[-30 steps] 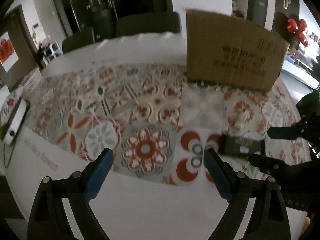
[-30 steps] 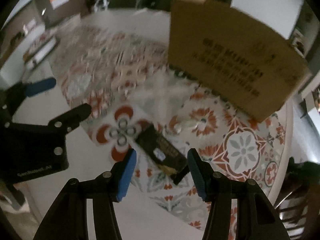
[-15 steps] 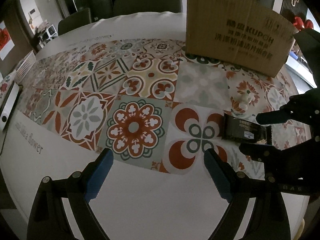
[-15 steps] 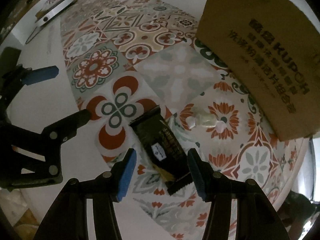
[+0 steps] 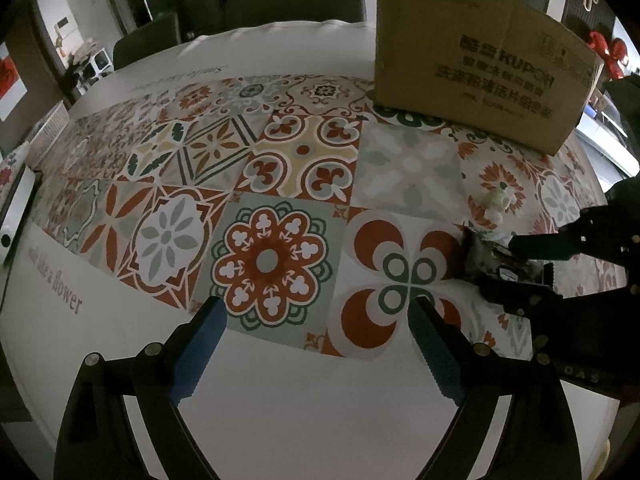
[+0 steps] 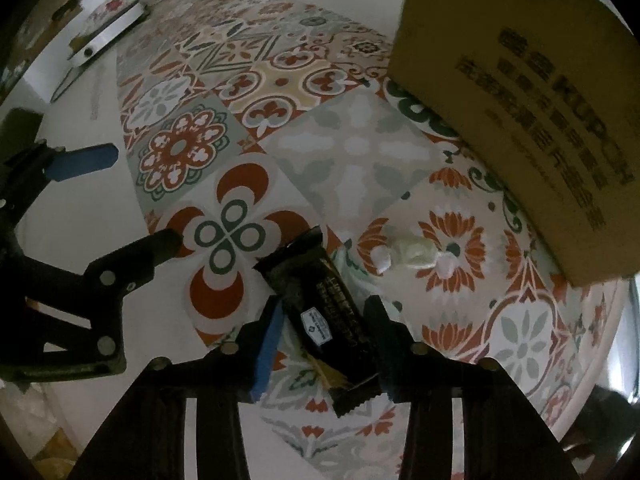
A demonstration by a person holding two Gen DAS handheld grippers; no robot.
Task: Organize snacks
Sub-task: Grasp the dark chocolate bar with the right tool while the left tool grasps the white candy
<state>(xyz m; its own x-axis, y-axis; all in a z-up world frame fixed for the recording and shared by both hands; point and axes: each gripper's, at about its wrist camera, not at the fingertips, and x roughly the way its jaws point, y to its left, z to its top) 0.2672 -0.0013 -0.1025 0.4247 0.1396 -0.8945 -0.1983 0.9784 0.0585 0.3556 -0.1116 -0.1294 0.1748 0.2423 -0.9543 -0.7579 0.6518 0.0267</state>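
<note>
Over on the left, the left gripper [image 5: 316, 344] hangs above the white edge of the tablecloth [image 5: 280, 420] with its blue-padded fingers [image 5: 202, 334] spread wide and nothing between them. Further right, a dark snack bar [image 6: 324, 316] lies flat on the patterned tiles, and the right gripper [image 6: 326, 344] sits low around it, one finger on each side; whether the pads actually press the wrapper I cannot tell. Just beyond the bar rests a small pale wrapped candy [image 6: 416, 254]. Behind that, at the far right, a cardboard box [image 6: 520, 100] stands upright on the cloth.
</note>
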